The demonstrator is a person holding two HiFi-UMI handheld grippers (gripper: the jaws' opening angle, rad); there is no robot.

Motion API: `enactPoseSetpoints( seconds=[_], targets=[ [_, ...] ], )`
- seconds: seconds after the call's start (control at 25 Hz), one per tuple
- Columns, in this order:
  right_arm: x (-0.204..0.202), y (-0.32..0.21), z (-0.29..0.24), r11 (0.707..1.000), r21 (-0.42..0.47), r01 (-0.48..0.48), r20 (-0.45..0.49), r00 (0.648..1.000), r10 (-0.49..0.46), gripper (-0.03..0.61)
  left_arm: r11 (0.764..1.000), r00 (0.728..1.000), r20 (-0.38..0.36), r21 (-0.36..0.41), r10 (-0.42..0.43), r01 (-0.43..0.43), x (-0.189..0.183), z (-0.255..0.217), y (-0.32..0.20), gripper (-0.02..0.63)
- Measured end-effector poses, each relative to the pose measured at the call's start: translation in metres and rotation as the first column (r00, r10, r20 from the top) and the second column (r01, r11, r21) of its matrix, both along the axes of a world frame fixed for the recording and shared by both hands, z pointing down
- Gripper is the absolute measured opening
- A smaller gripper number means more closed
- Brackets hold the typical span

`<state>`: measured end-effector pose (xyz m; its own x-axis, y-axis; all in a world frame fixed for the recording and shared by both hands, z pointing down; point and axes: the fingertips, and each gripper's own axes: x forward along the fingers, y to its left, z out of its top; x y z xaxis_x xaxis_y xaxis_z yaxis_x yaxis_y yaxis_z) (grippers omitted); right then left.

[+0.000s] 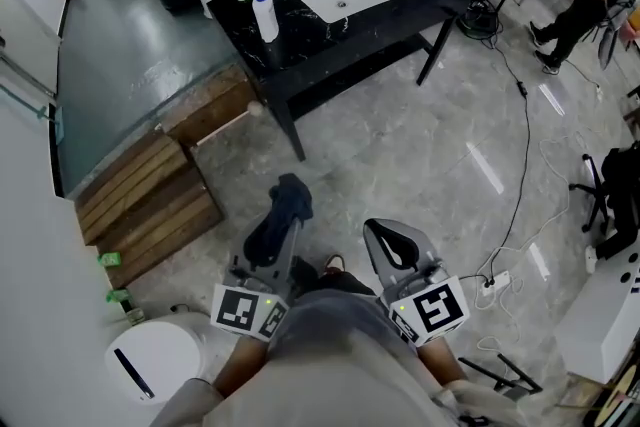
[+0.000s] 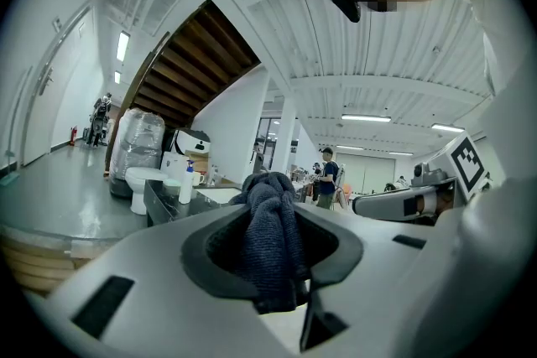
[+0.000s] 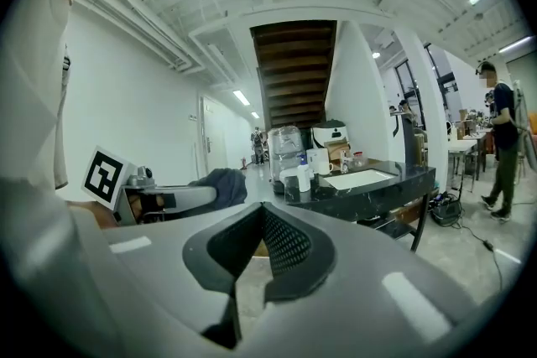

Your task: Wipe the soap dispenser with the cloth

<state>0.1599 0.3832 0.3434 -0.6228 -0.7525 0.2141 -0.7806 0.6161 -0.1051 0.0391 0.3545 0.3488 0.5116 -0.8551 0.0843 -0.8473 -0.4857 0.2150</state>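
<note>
L gripper held out in front of torso, jaws clamped on dark cloth. R gripper alongside, jaws shut, nothing btwn them. Both forearms reach fwd, parallel.

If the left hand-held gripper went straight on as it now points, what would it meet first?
Probably the near edge of the black counter, right of the soap dispenser; only floor lies between. Whether it would pass over the top is unclear.
</note>
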Motion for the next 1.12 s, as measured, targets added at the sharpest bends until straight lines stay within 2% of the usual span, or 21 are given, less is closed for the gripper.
enactPoseSetpoints(
  seconds=[0.36,0.6,1.12],
  targets=[
    [-0.003,-0.016,0.008,1.000,-0.024,0.018,-0.011,1.000,-0.018,0.001,1.000,1.000,-0.012,-0.022,-0.011,0.010,-0.007,0.007,-0.018,0.114],
    [-0.003,-0.038,0.004,1.000,-0.027,0.013,-0.021,1.000,-0.014,0.000,1.000,1.000,-0.015,-0.010,-0.016,0.015,-0.012,0.002,-0.042,0.114],
    [-0.040,-0.108,0.009,0.996,-0.044,0.083,-0.017,0.996,-0.084,0.001,0.998,0.999,0.000,-0.038,-0.053,0.053,-0.042,0.006,-0.104,0.114]
  ],
)
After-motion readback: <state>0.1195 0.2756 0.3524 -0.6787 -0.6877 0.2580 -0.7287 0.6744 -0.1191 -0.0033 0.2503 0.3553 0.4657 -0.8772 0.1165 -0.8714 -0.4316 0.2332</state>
